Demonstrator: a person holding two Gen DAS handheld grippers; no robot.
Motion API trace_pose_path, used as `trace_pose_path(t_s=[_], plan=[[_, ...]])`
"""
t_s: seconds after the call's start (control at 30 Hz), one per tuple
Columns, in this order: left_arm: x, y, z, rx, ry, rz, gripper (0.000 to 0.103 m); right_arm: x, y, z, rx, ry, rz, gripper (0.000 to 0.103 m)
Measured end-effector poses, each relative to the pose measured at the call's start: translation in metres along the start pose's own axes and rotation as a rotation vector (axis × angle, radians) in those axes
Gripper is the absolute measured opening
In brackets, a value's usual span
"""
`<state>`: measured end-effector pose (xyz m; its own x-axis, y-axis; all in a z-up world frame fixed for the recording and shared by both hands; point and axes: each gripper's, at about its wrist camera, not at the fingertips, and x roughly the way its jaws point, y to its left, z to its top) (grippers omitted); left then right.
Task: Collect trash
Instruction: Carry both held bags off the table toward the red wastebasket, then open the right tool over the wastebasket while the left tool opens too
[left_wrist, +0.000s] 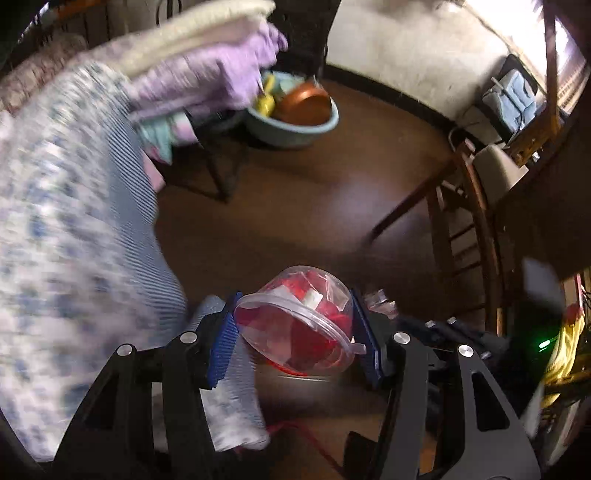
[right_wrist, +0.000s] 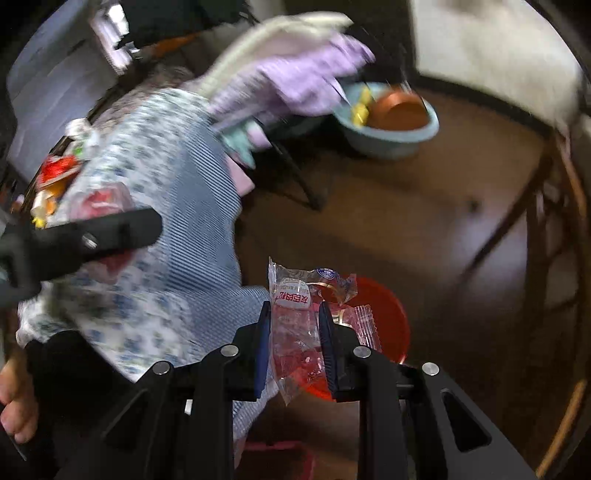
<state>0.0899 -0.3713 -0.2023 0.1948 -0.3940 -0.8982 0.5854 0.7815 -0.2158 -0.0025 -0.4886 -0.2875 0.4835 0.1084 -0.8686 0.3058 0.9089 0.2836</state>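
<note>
Your left tool (left_wrist: 295, 328) clamped a clear plastic cup (left_wrist: 299, 317); your right tool (right_wrist: 294, 339) clamped a crumpled wrapper (right_wrist: 295, 325) above the red bin (right_wrist: 384, 317)

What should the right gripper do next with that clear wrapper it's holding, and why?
Probably open over the red bin and drop it. The right gripper is clamped on the clear plastic wrapper, which already hangs in front of the bin on the floor, so letting go looks likely to land it inside. The left gripper holds a clear plastic container, which could follow.
</note>
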Motion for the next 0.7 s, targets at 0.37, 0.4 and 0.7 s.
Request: trace_pose_path(t_s=[0.37,0.4,0.7], plan=[[0.103,0.002,-0.017,0.023,0.134,0.054,0.056,0.114,-0.051,-0.033,0.161,0.182,-0.026,0.025],[0.108,0.006,-0.018,0.020,0.142,0.052,0.056,0.118,-0.053,-0.034,0.164,0.181,-0.036,0.026],[0.130,0.018,-0.016,-0.016,0.174,0.050,0.056,0.150,-0.056,-0.023,0.167,0.189,-0.058,0.037]])
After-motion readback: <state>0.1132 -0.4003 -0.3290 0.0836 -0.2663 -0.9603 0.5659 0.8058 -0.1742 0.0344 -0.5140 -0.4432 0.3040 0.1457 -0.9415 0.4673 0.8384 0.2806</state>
